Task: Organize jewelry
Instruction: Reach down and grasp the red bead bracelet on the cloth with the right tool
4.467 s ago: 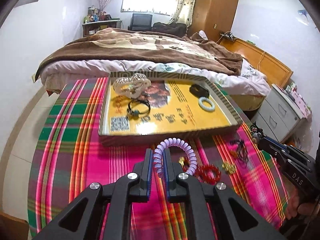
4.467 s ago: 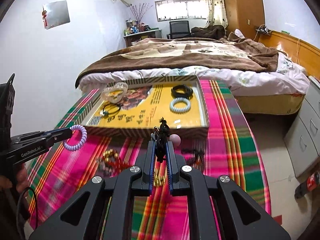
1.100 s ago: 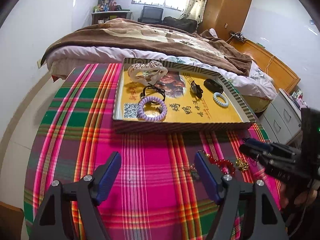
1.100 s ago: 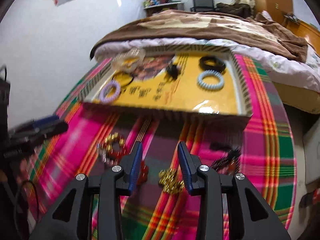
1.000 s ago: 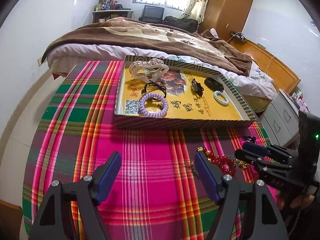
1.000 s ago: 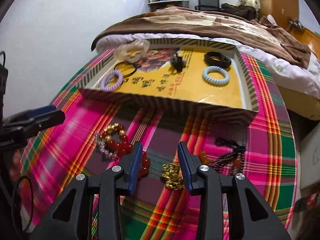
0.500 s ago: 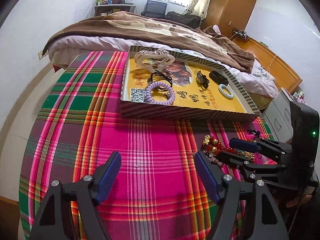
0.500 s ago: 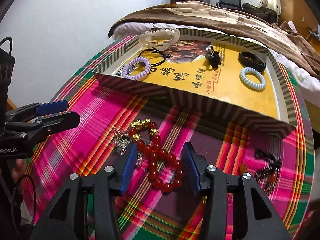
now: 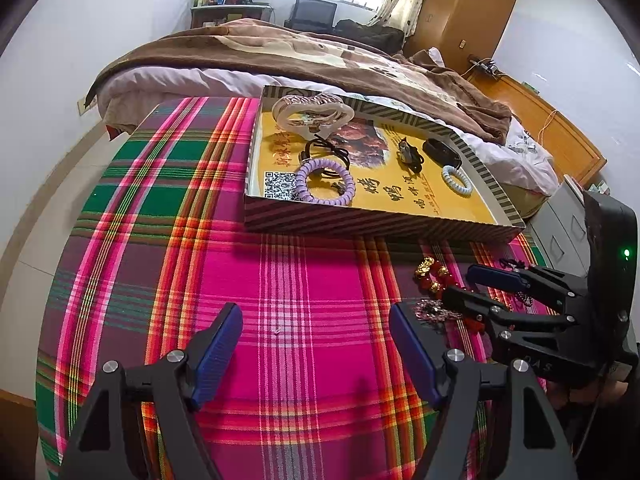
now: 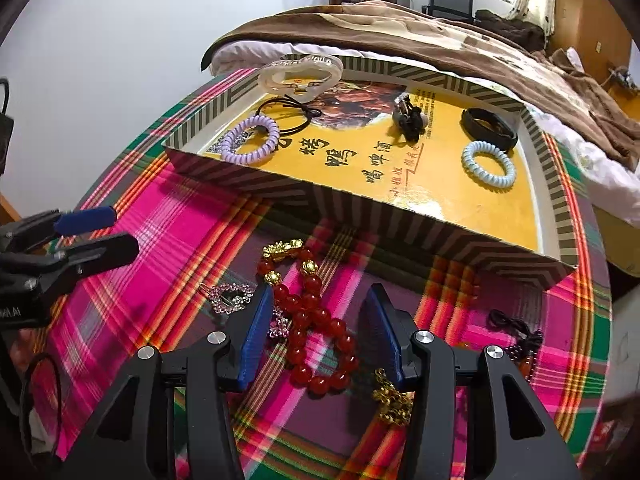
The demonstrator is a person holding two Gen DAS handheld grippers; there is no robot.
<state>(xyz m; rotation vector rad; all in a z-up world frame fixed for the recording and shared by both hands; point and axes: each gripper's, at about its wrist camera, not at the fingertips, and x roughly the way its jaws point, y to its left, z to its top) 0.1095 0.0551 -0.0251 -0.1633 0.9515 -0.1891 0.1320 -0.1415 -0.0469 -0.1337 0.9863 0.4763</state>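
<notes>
A striped box lid with a yellow floor (image 9: 376,224) (image 10: 440,236) holds a purple coil hair tie (image 9: 325,181) (image 10: 250,145), a black elastic (image 10: 288,114), a clear heart bangle (image 10: 300,74), a dark clip (image 10: 408,116), a black band (image 10: 488,126) and a pale blue coil tie (image 10: 488,164). A red bead bracelet with gold charms (image 10: 316,332) (image 9: 434,276) lies on the plaid cloth. My right gripper (image 10: 318,332) (image 9: 460,286) is open, its jaws either side of the bracelet. My left gripper (image 9: 316,348) (image 10: 100,230) is open and empty over bare cloth.
A pink rhinestone clip (image 10: 232,298), a gold chain (image 10: 394,400) and a dark beaded cord (image 10: 520,340) lie on the plaid tablecloth (image 9: 200,280). A bed with a brown blanket (image 9: 320,56) stands behind the table; grey drawers (image 9: 568,224) stand at right.
Both grippers were shut on a purple coil tie and a dark clip; those now lie in the lid. The right gripper has moved in low over the red bracelet, jaws wider.
</notes>
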